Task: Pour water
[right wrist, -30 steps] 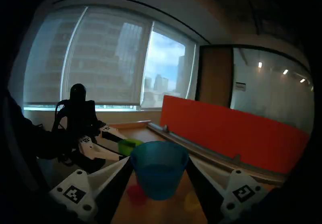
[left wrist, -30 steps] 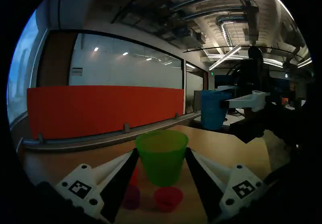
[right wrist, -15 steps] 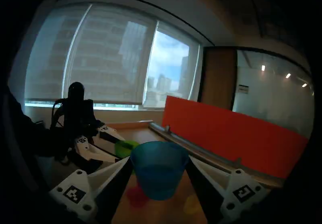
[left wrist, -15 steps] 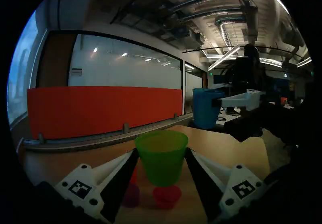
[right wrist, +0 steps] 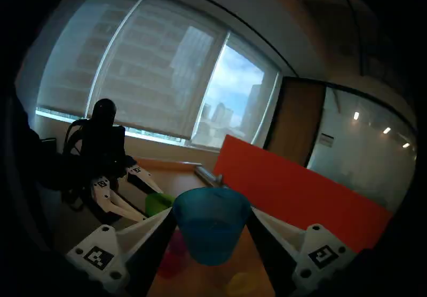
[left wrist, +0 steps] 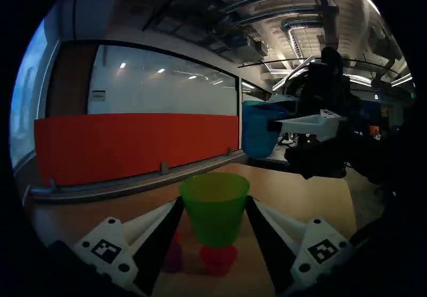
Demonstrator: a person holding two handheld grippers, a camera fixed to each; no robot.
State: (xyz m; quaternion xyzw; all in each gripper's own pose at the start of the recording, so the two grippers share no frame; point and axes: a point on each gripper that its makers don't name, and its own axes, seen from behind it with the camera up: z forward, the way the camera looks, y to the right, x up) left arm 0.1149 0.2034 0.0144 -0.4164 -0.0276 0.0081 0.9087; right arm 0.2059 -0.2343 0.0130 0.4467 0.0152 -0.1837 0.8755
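Observation:
My left gripper (left wrist: 214, 211) is shut on a green cup (left wrist: 214, 207), held upright above the wooden table (left wrist: 299, 190). Beyond it, up and to the right, the right gripper (left wrist: 299, 123) carries a blue cup (left wrist: 258, 130) roughly upright, higher than the green cup's rim and apart from it. In the right gripper view my right gripper (right wrist: 211, 227) is shut on the blue cup (right wrist: 211, 233). Behind and to the left of it are the green cup (right wrist: 158, 203) and the left gripper (right wrist: 125, 190). I cannot make out what either cup contains.
Small cups stand on the table below: a red one (left wrist: 218, 255) and a purple one (left wrist: 172, 256); also a red one (right wrist: 169, 262) and a yellow one (right wrist: 237, 284). An orange partition (left wrist: 133, 142) with a metal rail runs along the table's far edge. A large window (right wrist: 160, 83) lies behind.
The right gripper has lifted the blue cup and brought it closer to the green cup, leftward in the left gripper view. The left gripper and green cup have held still.

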